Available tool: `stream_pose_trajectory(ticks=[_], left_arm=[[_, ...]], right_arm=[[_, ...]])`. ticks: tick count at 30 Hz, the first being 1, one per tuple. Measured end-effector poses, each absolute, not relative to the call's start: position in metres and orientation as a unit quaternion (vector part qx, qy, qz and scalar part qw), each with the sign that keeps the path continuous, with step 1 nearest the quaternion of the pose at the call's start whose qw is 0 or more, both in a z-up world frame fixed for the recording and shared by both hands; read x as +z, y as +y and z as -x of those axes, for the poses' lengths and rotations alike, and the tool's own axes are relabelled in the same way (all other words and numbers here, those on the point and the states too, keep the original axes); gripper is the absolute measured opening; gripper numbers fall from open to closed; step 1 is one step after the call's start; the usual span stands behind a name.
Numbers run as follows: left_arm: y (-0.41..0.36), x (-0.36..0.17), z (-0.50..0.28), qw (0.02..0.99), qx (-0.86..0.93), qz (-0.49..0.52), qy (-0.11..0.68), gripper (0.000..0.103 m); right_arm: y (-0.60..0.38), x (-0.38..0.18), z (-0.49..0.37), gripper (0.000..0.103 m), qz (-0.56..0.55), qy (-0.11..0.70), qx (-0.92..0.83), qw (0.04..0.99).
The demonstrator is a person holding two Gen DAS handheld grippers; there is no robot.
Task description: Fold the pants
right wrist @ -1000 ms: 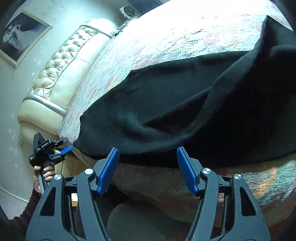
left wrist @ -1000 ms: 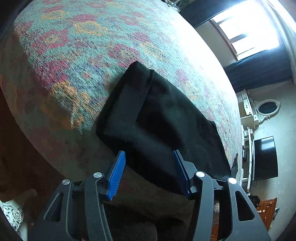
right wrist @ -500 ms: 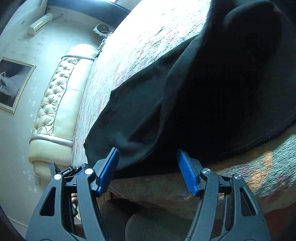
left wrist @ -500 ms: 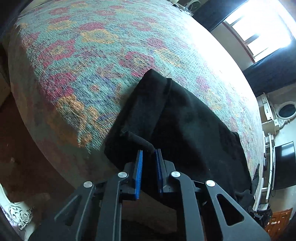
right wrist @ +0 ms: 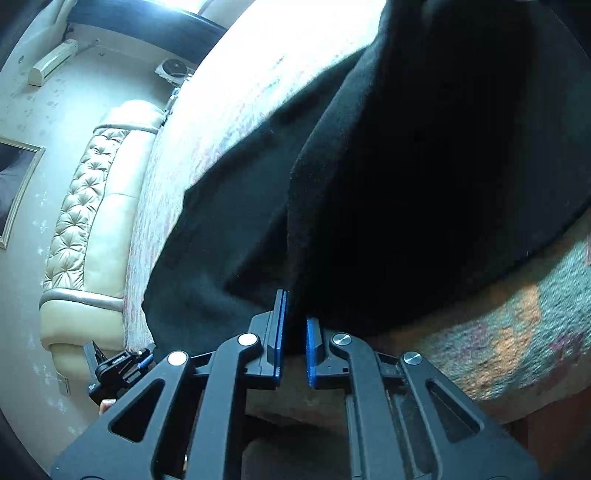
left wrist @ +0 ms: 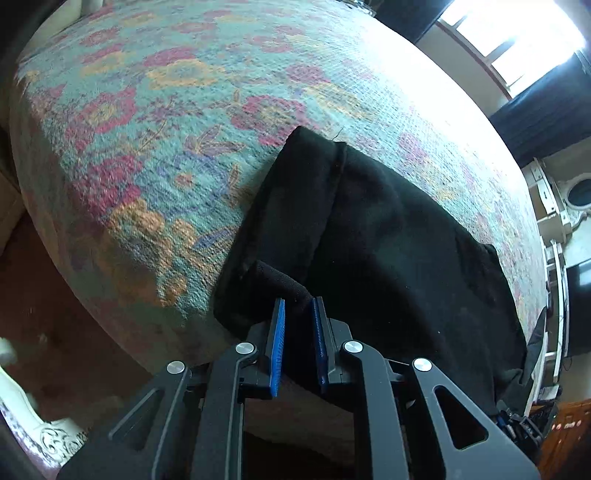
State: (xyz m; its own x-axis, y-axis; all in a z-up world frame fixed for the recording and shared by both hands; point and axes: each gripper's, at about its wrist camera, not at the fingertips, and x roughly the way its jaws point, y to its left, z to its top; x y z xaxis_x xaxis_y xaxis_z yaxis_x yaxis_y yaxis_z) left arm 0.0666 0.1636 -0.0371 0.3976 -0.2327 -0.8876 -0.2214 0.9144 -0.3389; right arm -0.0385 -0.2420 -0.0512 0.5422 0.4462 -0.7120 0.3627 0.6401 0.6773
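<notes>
On floral bedspread (left wrist: 177, 122): black pants (left wrist: 388, 240) at near edge. Left tool (left wrist: 297, 325), right tool (right wrist: 293, 325) both clamped on hem. Window (left wrist: 509, 33) at 1 o'clock; tufted headboard (right wrist: 81, 210) at 9 o'clock.

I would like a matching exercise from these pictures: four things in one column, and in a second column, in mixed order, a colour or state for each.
Things:
1. pants
2. bed cover
3. headboard
4. left gripper

Colours or states:
A. cream, tufted with buttons
B. black, lying at the edge of the bed
C. shut on a fold of cloth
D. flowered, in green, red and orange

Pairs: 1-B, 2-D, 3-A, 4-C
</notes>
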Motion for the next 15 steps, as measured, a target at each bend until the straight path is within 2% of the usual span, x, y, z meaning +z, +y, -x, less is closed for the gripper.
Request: stream_pose_trajectory(ticks=[1,2,3,4,5,7,8,11,15], left_arm=[[0.159,-0.030,-0.063,0.820,0.002,0.182,0.543,0.021],[0.155,-0.023,-0.060,0.832,0.016,0.152,0.534,0.037],[0.152,-0.014,-0.055,0.845,0.034,0.122,0.520,0.048],[0.150,-0.004,-0.049,0.860,0.043,0.103,0.497,0.067],[0.150,0.007,-0.045,0.874,0.049,0.096,0.474,0.074],[0.152,0.024,-0.037,0.897,0.051,0.097,0.427,0.077],[0.153,0.028,-0.037,0.902,0.050,0.103,0.416,0.081],[0.157,0.028,-0.044,0.899,0.041,0.139,0.413,0.082],[0.154,0.009,-0.059,0.872,0.029,0.157,0.463,0.082]], right_arm=[[-0.245,-0.055,0.039,0.010,-0.433,0.479,0.031,0.763],[-0.248,-0.054,0.040,0.012,-0.441,0.477,0.032,0.759],[-0.251,-0.048,0.041,0.019,-0.440,0.474,0.026,0.763],[-0.253,-0.039,0.042,0.030,-0.428,0.469,0.019,0.772],[-0.256,-0.028,0.044,0.036,-0.416,0.461,0.017,0.783],[-0.272,0.000,0.043,0.064,-0.382,0.437,-0.001,0.814],[-0.281,0.011,0.038,0.069,-0.366,0.427,-0.015,0.827],[-0.331,0.041,0.008,0.074,-0.330,0.396,-0.086,0.853],[-0.401,0.051,-0.069,0.075,-0.288,0.401,-0.195,0.847]])
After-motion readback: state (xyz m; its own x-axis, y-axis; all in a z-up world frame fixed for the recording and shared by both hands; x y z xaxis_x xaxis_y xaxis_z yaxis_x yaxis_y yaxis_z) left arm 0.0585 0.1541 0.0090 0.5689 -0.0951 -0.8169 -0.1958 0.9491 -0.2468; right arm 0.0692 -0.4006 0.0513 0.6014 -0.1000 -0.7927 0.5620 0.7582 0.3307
